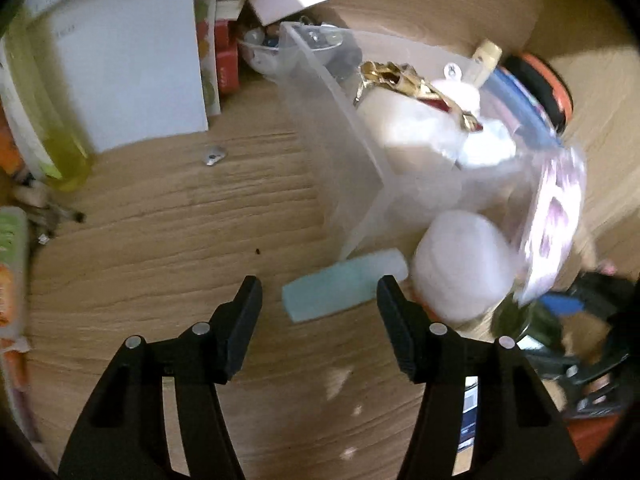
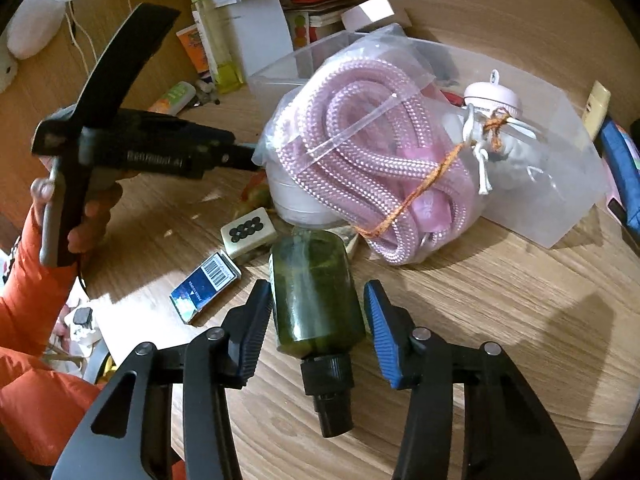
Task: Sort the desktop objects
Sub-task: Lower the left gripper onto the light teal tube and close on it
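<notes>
In the left wrist view my left gripper [image 1: 318,292] is open above the wooden desk, with a pale teal bottle [image 1: 340,286] lying between and just beyond its fingertips. A white round jar [image 1: 462,264] sits to its right, against a clear plastic bin [image 1: 340,140]. In the right wrist view my right gripper [image 2: 318,300] is open, its blue pads on either side of a dark green bottle [image 2: 316,300] lying flat with its black cap toward me. A bagged pink rope [image 2: 360,152] leans on the clear bin [image 2: 560,184]. The left gripper's body [image 2: 152,148] is at left.
A mahjong tile [image 2: 248,232] and a small blue box [image 2: 206,286] lie left of the green bottle. A yellow-green bottle [image 2: 218,44], white board [image 2: 260,28], cards and boxes crowd the back. A blue item [image 2: 624,168] lies at far right. An orange-rimmed black disc [image 1: 540,88] sits behind the bin.
</notes>
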{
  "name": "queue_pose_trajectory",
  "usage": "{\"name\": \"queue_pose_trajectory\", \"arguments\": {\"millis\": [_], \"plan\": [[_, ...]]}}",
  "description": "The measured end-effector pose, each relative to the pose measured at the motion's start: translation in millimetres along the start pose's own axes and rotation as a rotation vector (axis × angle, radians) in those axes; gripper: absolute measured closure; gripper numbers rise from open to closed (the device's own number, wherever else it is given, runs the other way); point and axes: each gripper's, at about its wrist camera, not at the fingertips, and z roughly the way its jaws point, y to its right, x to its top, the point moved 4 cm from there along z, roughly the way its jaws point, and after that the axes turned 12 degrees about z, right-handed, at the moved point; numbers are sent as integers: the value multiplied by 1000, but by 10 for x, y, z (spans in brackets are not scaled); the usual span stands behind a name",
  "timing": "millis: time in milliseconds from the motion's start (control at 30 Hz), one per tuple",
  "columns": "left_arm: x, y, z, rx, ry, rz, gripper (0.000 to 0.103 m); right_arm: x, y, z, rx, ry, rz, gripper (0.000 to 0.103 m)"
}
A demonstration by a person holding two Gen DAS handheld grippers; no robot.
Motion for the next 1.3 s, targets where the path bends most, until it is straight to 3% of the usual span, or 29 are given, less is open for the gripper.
{"name": "queue_pose_trajectory", "arguments": {"millis": [100, 233, 367, 567, 900, 1167, 1300], "plan": [[25, -117, -33, 38, 21, -41, 42, 8, 39, -23, -10, 7, 8, 59], [18, -142, -11, 25, 6, -56, 41, 0, 75, -41, -14, 11, 13, 59], [24, -201, -70, 91, 8, -39, 41, 6, 100, -8, -13, 1, 20, 59], [50, -412, 22, 148, -18, -103, 41, 8, 105, -12, -9, 15, 19, 59], [-96, 72, 61, 185, -56, 86, 41, 14, 43, -65, -16, 54, -16, 59], [-108, 229, -142, 154, 7, 102, 41, 44, 51, -23, -10, 49, -2, 59], [-38, 358, -21, 140, -7, 119, 41, 34, 35, -13, -17, 49, -11, 60]]}}
